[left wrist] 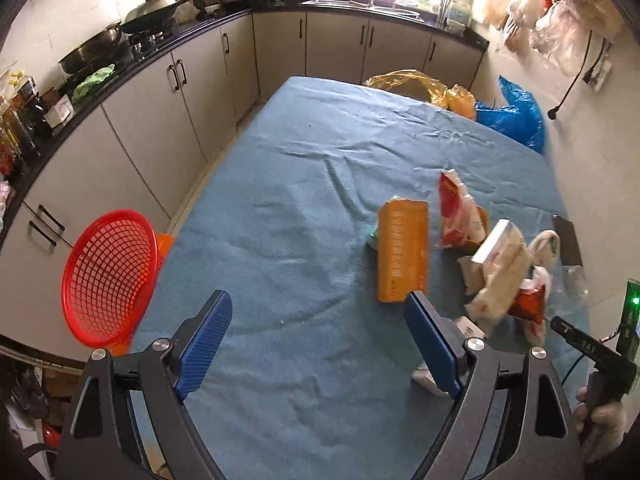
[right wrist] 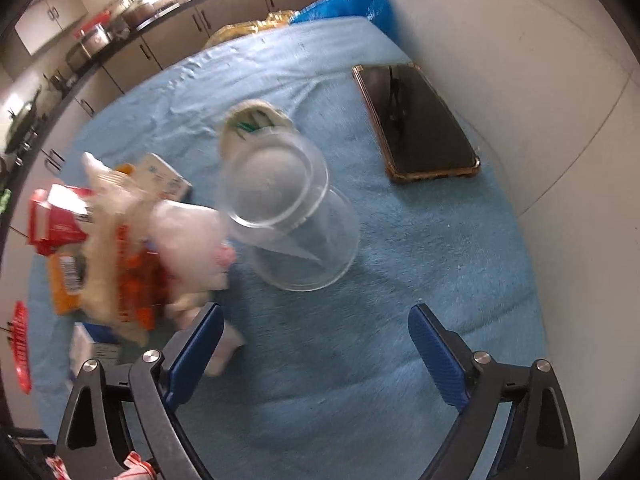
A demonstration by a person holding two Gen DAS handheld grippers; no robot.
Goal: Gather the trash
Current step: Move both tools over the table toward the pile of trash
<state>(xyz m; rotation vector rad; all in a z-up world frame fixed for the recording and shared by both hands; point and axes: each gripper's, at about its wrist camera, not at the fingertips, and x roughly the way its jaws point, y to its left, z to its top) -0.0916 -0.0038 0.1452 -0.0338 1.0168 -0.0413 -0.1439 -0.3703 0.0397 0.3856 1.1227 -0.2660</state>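
One orange box (left wrist: 402,250) lying lengthwise.

Tabletop (left wrist: 304,184) under me w/ a blue cloth, wrinkled toward the far end; on it an orange box (left wrist: 402,250) lying flat, approx mid-right; just right of it a heap of wrappers (left wrist: 496,276), red, white & cream, touching each other; a small white box (right wrist: 94,350) at the near edge of that heap; a clear plastic cup (right wrist: 288,216) on its side beside the heap, a cream crumpled bag (right wrist: 252,124) just behind it; a dark phone (right wrist: 416,120) flat near the wall side, apart from the cup.
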